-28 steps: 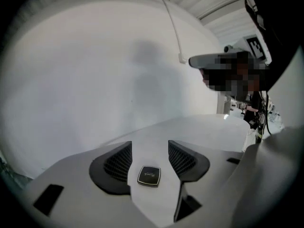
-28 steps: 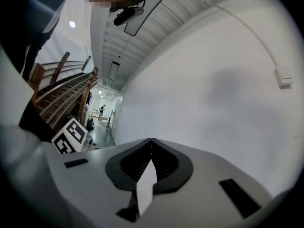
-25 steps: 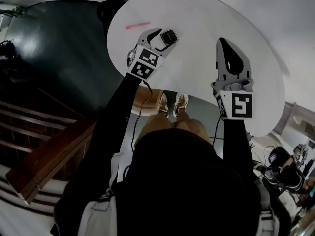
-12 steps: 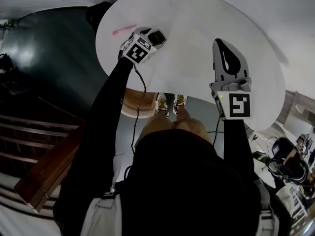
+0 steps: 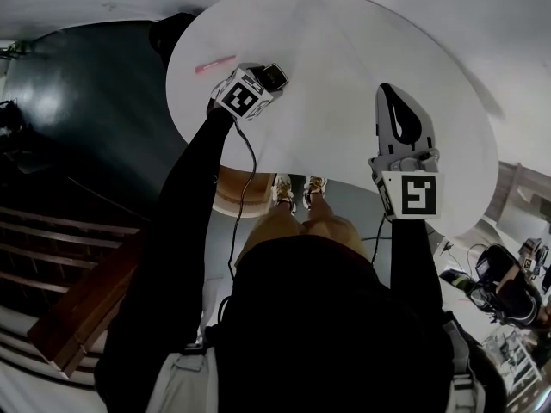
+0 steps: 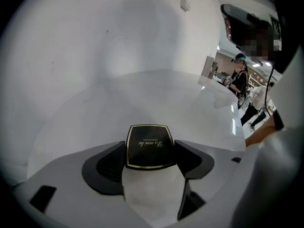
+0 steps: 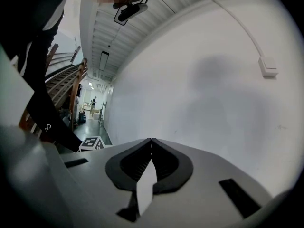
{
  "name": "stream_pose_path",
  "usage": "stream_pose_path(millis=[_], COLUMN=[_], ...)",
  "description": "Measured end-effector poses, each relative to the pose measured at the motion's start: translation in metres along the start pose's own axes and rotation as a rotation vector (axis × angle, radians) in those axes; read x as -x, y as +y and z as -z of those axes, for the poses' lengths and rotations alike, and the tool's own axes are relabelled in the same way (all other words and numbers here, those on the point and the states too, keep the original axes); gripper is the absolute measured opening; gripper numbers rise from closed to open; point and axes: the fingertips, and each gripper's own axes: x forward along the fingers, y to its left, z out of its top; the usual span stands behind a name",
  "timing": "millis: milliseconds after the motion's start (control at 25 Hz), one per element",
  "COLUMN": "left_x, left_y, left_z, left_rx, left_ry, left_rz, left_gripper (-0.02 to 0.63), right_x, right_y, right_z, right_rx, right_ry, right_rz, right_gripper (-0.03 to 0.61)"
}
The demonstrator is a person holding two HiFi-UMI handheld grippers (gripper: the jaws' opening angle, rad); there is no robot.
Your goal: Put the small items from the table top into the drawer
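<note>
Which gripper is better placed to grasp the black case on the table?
Left: the left gripper, jaws just opened, straddles the black case; the right gripper is shut, away from it.

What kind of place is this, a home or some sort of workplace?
Probably a workplace, perhaps an office or lab building rather than a home. A round white table stands by a plain white wall, wooden stairs run beside it, and a long lit corridor leads off, with people standing around.
</note>
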Motion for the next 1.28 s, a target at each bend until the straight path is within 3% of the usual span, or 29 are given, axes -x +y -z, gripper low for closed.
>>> stream_pose_path(millis=[120, 480, 680, 1000, 1280], left_x=[0.014, 0.117, 0.177, 0.246, 0.263], left_y=[-0.011, -0.063, -0.092, -0.109, -0.115], left_z=[-0.012, -0.078, -0.081, -0.084, -0.079], left_rx=[0.044, 0.147, 0.189, 0.191, 0.225], left_ry=[-0.06, -0.372, -0.494, -0.602, -0.648], left_rz=[-0.009, -0.103, -0.154, -0.284, -0.3], left_gripper=[0.336, 0.336, 0.336, 0.336, 0.336], right_x=[-0.001, -0.002, -0.003, -0.002, 0.002], right_y=[0.0, 0.005, 0.037, 0.068, 0.083], right_z=[-0.003, -0.02, -0.034, -0.056, -0.063], right_rx=[0.004, -0.004, 0.01, 0.033, 0.049], right_ry=[-0.008, -0.079, -0.115, -0.174, -0.185], right_rz=[0.003, -0.04, -0.09, -0.161, -0.206], right_gripper=[0.026, 0.026, 0.026, 0.026, 0.026])
